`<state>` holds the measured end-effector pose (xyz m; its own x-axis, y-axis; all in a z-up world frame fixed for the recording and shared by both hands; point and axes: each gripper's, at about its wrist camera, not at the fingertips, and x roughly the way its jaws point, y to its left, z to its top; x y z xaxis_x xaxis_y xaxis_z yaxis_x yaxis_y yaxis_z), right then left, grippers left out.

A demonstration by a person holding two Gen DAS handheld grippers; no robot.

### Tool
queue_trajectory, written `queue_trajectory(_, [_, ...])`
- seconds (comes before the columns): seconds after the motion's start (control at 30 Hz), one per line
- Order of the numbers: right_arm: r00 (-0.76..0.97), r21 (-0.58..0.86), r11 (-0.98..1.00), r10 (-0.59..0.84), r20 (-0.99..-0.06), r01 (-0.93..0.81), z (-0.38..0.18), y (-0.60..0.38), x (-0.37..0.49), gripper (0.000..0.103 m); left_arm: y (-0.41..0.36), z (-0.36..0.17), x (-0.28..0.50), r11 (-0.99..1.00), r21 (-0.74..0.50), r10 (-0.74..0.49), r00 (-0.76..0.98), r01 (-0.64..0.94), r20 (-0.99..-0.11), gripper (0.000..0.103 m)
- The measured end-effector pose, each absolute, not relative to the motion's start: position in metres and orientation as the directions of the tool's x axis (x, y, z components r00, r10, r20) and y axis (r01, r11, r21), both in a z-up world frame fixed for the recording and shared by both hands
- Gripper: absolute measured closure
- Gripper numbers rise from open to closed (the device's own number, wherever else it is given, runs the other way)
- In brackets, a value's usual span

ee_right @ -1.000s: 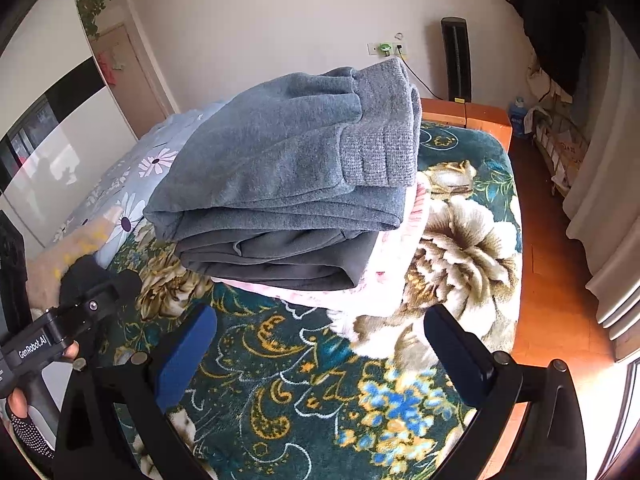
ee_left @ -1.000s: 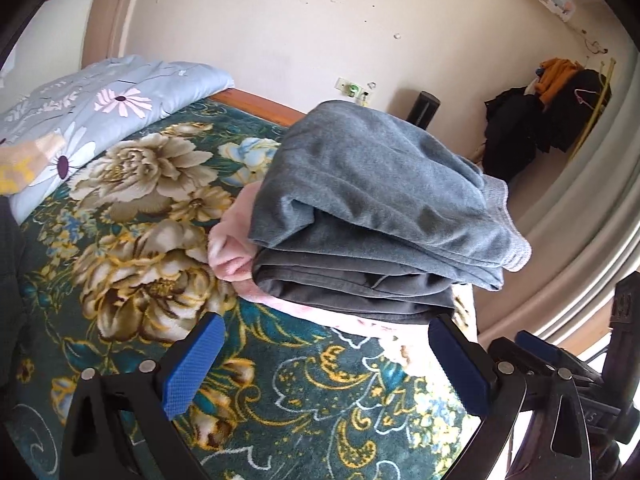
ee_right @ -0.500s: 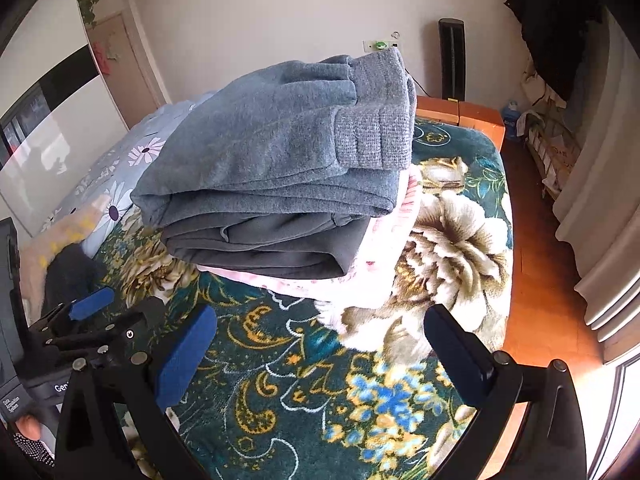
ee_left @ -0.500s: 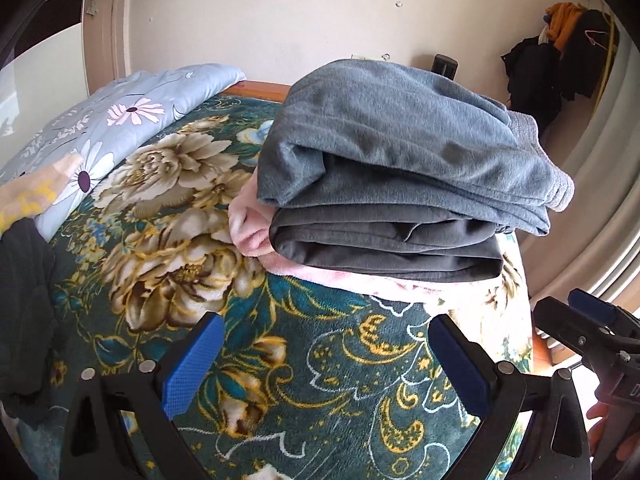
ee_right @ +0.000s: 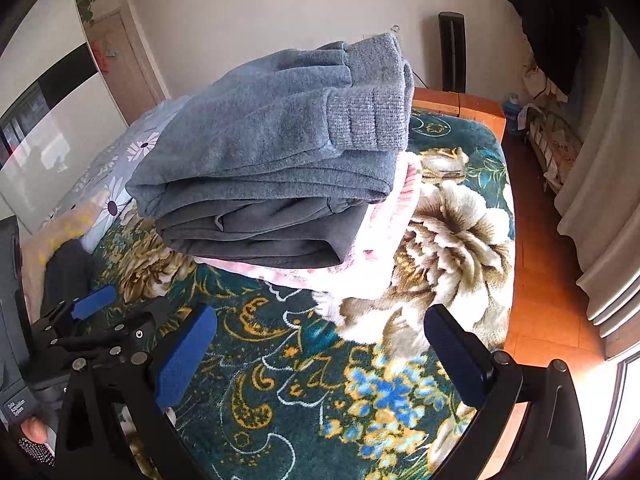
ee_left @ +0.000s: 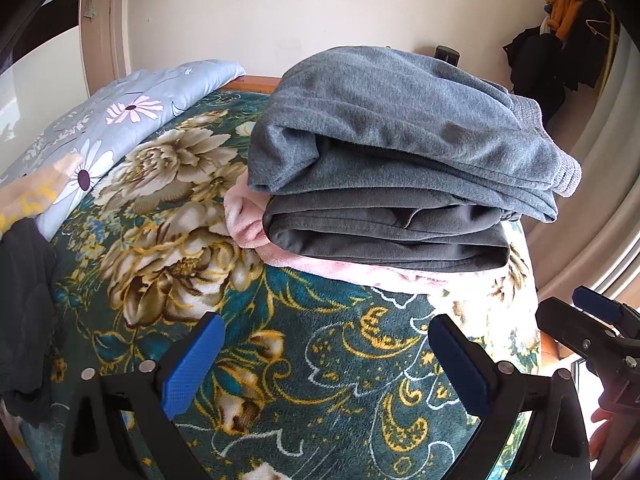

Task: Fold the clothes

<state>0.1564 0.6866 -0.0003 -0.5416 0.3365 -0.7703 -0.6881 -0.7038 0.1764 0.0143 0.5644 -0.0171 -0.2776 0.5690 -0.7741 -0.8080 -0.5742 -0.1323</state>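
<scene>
Folded stack sits on the floral bedspread (ee_left: 320, 360) straight ahead of both grippers, beyond the fingertips, touching neither: blue-grey sweatshirt (ee_left: 400, 120) on top w/ ribbed cuff hanging over one end, dark grey garment (ee_left: 380, 232) under it, pink fleece piece (ee_left: 248, 220) at the bottom, sticking out past the others. Left gripper (ee_left: 326, 364) jaws spread wide, nothing between them but bedspread; right gripper (ee_right: 320, 356) same, wide apart & empty. Left wrist view shows the stack's folded edges & the right gripper's tip off to the right of its jaws; right wrist view shows the cuff (ee_right: 368, 120) end-on, pink layer spilling toward the right jaw side, & the left gripper low to the left of its jaws w/ a bit of a hand (ee_right: 34, 430) below it. Around: light-blue flowered pillow (ee_left: 132, 112) left of the stack, black cloth (ee_left: 24, 300) far left of the left jaws, hanging clothes (ee_left: 560, 52) on the wall upper right, tall black speaker-like unit (ee_right: 452, 56) behind the bed, orange floor (ee_right: 552, 280) right of the right jaws. Nothing blocks the path jaws-to-stack
</scene>
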Motion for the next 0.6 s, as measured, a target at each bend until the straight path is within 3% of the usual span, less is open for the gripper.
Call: queue_trajectory(0.6, [-0.534,0.178,-0.699,0.331,-0.778,-0.693,-0.0009,0.6844,0.1568,0.000,0.5698,-0.0188,0.0165,-0.582,-0.156,0.562,-0.255,-0.798,-0.787,0.000])
